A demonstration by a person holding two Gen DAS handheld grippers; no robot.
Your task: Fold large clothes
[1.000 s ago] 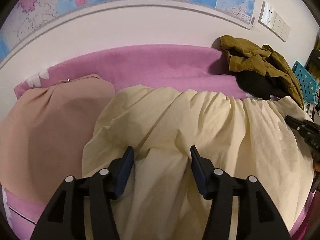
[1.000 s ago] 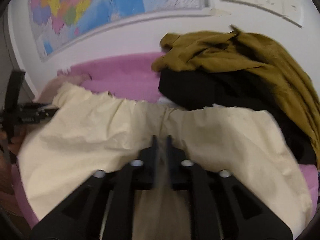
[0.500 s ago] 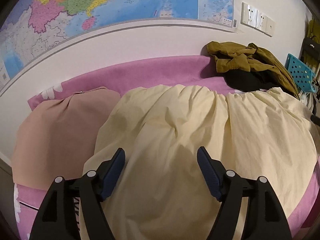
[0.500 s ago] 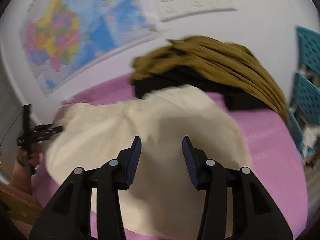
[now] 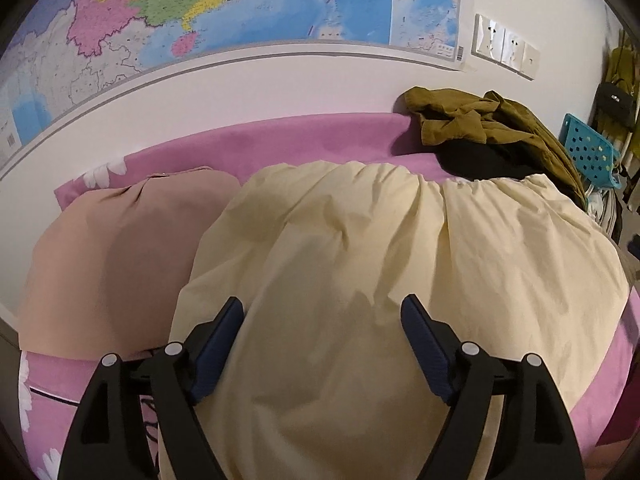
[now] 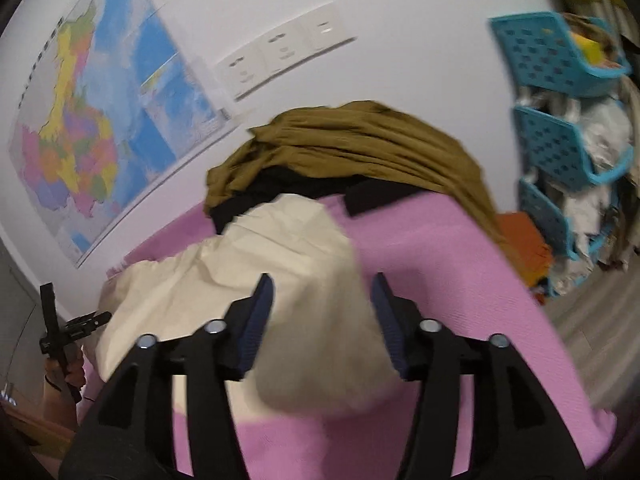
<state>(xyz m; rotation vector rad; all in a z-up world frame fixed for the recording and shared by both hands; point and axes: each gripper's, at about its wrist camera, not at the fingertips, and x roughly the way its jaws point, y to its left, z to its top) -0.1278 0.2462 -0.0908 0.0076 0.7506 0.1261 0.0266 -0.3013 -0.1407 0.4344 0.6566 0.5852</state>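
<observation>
Across the pink bed cover [image 5: 280,148] lies the pale yellow garment [image 5: 380,272], wrinkled and gathered along its far edge, filling most of the left wrist view; its near part runs out of the frame under the left gripper [image 5: 322,312], so how far it reaches cannot be told. That gripper's jaws stand wide apart and have just been opening; the cloth shows in the gap between them, but the blue pads [image 5: 218,344] do not press on it. To the left, a tan garment [image 5: 112,248] lies flat beside the yellow one, and whether their edges overlap is hard to tell.

At the far right, against the wall, an olive-brown garment [image 5: 480,124] sits heaped on something black [image 5: 480,160] — the black piece is mostly covered, and what it is cannot be made out.

The right wrist view is blurred. The right gripper [image 6: 322,292] has its jaws apart, also just opening, with a smeared fold of the yellow garment [image 6: 280,264] seen between them; no pad clamps it. Whether that fold lies on the cover or hangs in the air is not clear. At the left edge the other gripper shows, small and dark, with only part of the hand [image 6: 64,368] that holds it in view.

A map [image 5: 240,4] on the wall is cut off by the frame, and the turquoise baskets [image 6: 556,148] at the right hold a blurred jumble.
</observation>
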